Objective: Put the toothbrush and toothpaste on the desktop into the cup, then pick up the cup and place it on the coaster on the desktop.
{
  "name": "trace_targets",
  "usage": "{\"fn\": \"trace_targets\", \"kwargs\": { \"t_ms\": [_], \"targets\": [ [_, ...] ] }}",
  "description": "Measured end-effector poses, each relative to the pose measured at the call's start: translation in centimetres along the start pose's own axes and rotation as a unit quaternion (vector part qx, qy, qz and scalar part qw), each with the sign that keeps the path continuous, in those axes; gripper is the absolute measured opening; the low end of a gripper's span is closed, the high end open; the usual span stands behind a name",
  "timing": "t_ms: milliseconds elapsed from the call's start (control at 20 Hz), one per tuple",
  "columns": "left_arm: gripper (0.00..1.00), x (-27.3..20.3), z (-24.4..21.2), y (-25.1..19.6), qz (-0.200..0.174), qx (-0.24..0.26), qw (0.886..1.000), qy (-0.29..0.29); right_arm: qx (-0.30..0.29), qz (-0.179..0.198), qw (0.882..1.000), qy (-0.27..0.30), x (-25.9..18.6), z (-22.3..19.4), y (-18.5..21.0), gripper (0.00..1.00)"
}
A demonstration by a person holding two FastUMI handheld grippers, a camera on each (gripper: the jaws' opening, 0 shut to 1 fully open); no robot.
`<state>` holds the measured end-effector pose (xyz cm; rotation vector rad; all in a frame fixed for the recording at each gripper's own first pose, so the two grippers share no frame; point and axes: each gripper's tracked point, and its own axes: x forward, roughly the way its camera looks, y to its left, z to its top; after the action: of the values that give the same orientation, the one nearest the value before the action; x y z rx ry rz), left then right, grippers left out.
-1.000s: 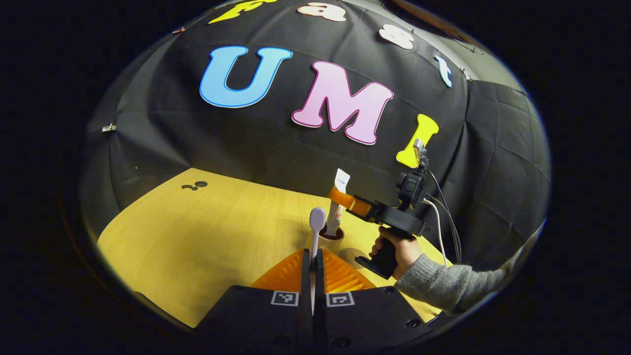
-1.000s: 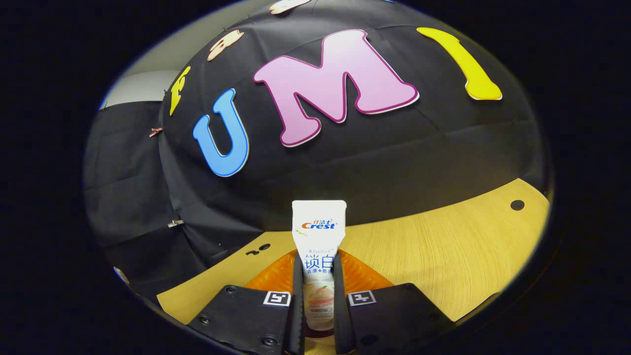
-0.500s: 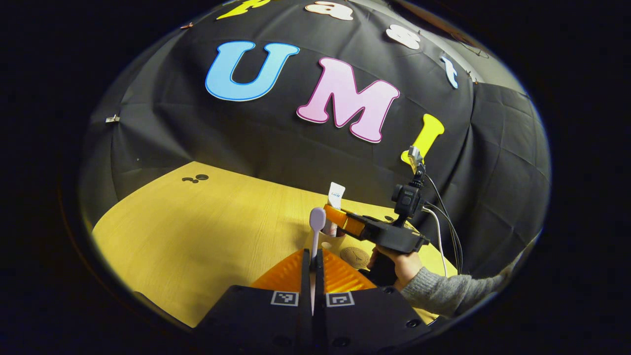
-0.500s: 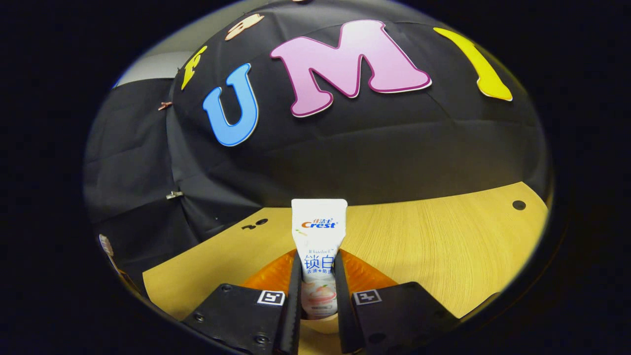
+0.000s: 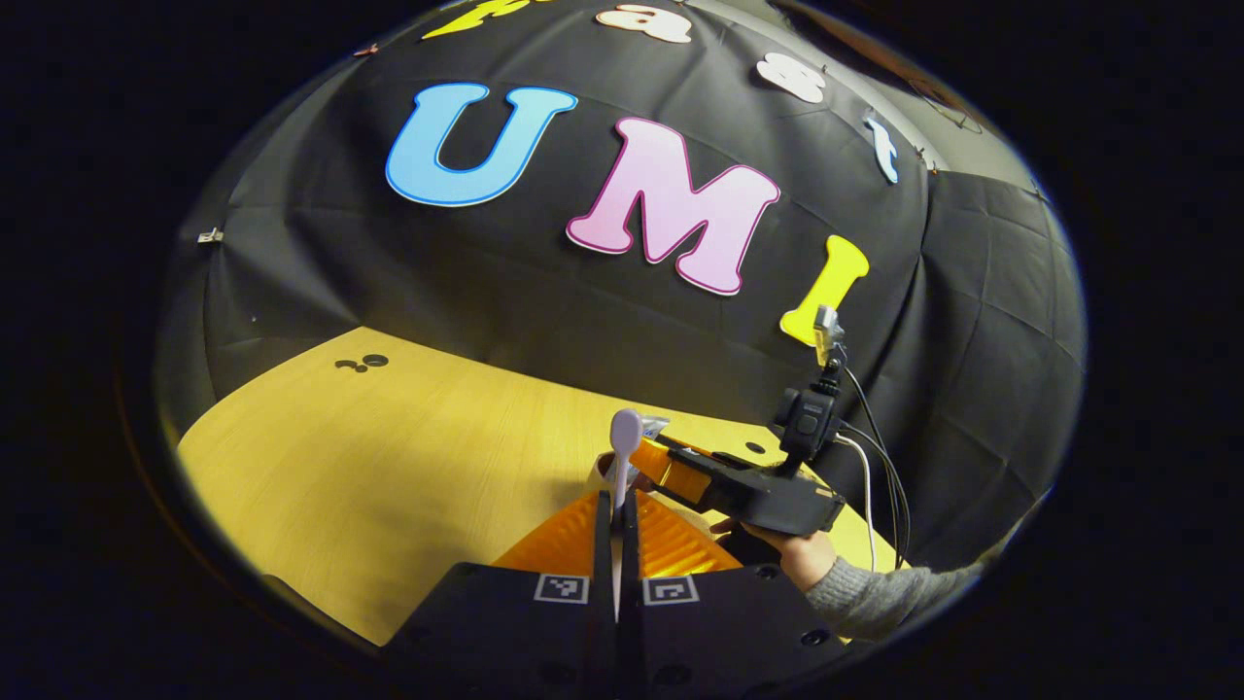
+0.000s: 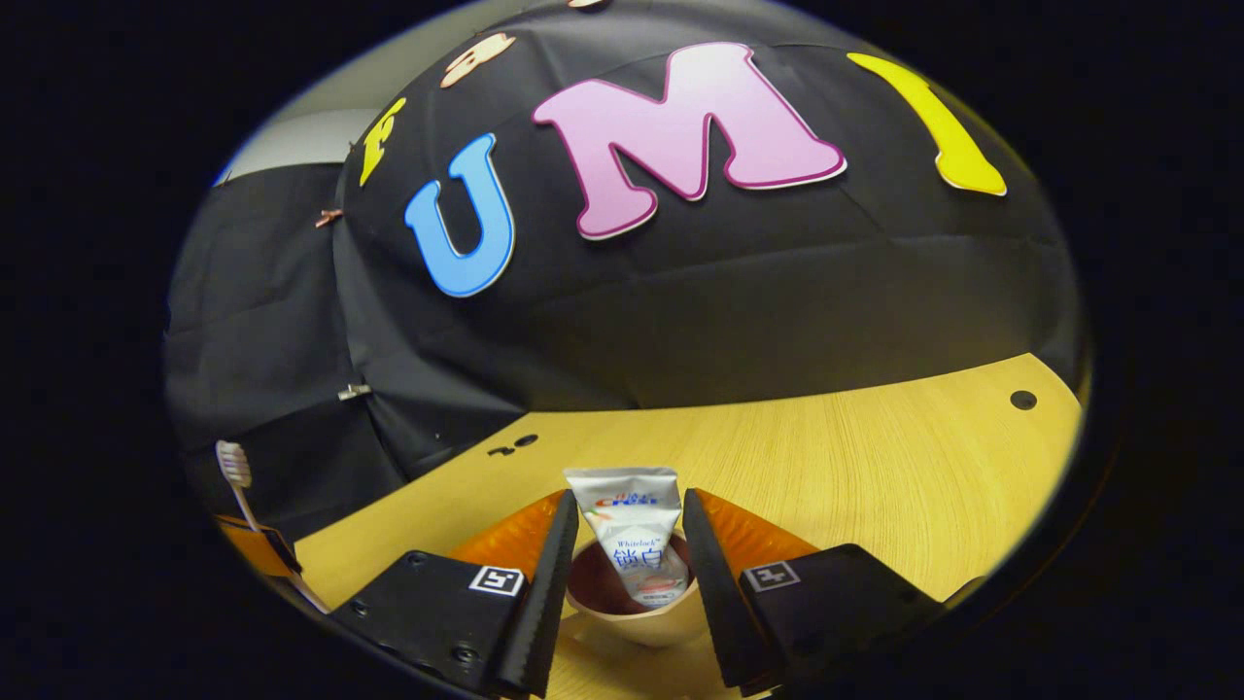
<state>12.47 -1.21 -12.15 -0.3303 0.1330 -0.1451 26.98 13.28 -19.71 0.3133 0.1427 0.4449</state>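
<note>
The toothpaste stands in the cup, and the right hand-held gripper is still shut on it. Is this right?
Partly. The toothpaste does stand in the cup, but the right gripper view shows the right hand-held gripper open, its fingers apart from the tube.

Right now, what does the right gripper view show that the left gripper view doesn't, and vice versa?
Right gripper view: the dark inside of the cup, with the toothpaste standing in it between the open fingers of the right hand-held gripper, plus the bristle side of the toothbrush.
Left gripper view: the left hand-held gripper shut on the toothbrush handle, and the hand and grey sleeve behind the right one.
Both: toothbrush, toothpaste, wooden table.
</note>
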Motion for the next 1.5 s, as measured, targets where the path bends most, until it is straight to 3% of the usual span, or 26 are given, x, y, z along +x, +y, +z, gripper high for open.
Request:
{"fn": "trace_targets", "kwargs": {
  "t_ms": [100,350,700,950,1100,1500],
  "targets": [
    [0.06,1.1,1.3,-0.7,-0.006,-0.002,1.000,-0.015,0.010,-0.003,1.000,-0.016,-1.1,1.6,-0.5,0.71],
    [0.06,4.1,5.0,-2.6,-0.022,-0.003,0.998,-0.058,0.025,-0.009,0.999,-0.036,-5.1,4.5,-3.1,0.71],
    [0.06,8.4,8.9,-4.0,-0.025,0.031,0.991,-0.127,0.079,-0.057,0.995,-0.016,-11.9,2.1,-6.9,0.71],
    [0.06,11.3,8.0,-3.4,-0.008,0.037,0.987,-0.154,0.106,-0.077,0.991,0.020,-14.5,-1.4,-8.5,0.71],
    [0.06,12.6,6.2,-2.4,0.020,0.051,0.987,-0.152,0.103,-0.079,0.991,0.026,-15.5,-1.5,-9.4,0.71],
    [0.06,14.1,2.5,-2.0,0.042,0.055,0.988,-0.141,0.114,-0.086,0.989,0.031,-16.1,-1.3,-11.7,0.71]
  ]
}}
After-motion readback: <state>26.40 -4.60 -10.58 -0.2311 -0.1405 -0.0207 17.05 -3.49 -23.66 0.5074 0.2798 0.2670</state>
